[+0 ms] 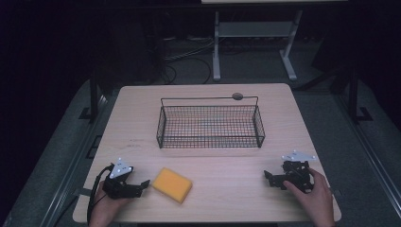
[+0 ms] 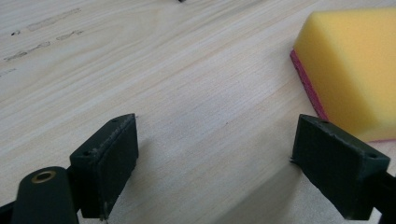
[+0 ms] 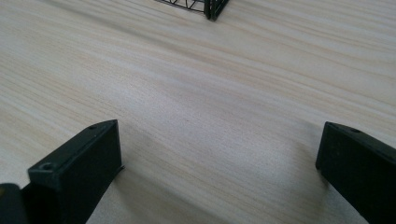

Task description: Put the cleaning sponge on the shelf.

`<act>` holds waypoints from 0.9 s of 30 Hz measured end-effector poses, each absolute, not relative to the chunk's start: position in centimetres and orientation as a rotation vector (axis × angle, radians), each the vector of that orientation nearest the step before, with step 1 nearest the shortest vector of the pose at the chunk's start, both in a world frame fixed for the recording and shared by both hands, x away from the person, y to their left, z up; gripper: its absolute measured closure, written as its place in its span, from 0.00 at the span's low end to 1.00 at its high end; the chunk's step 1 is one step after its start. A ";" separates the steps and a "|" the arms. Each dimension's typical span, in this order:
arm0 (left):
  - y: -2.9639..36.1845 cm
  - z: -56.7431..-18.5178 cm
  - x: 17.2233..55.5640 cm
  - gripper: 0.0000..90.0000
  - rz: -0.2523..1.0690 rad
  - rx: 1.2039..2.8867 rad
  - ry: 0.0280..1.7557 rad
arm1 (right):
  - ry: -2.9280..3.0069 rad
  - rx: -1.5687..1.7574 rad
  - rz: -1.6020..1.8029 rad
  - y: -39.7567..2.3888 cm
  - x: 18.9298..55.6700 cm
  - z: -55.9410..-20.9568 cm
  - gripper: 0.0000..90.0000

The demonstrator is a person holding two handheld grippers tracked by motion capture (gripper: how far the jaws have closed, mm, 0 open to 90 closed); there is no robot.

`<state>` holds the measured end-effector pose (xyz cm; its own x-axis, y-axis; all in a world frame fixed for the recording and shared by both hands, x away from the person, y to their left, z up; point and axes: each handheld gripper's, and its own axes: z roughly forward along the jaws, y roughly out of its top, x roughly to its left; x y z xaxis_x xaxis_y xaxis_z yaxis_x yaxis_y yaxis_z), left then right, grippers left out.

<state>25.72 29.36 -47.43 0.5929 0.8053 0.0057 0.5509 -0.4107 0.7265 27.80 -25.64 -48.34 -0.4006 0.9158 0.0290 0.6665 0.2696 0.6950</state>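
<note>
A yellow sponge (image 1: 172, 184) with a pink underside lies flat near the table's front edge, left of centre. My left gripper (image 1: 140, 185) rests low on the table just left of it, open, with bare wood between its jaws. In the left gripper view the sponge (image 2: 350, 65) lies ahead and to the right, just beyond the right jaw, and the left gripper (image 2: 217, 163) holds nothing. My right gripper (image 1: 270, 178) sits at the front right, open and empty; in the right gripper view the right gripper (image 3: 219, 172) spans bare table.
A black wire basket (image 1: 210, 124) stands empty at the middle of the table, its corner (image 3: 212, 8) visible far ahead in the right gripper view. A small dark disc (image 1: 237, 96) lies behind the basket. Faint pencil marks (image 2: 42, 28) are on the wood at left.
</note>
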 end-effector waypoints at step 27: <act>28.7 -43.9 23.0 0.99 0.266 2.199 1.041 | 2.167 1.435 0.900 -25.6 27.8 -48.3 0.00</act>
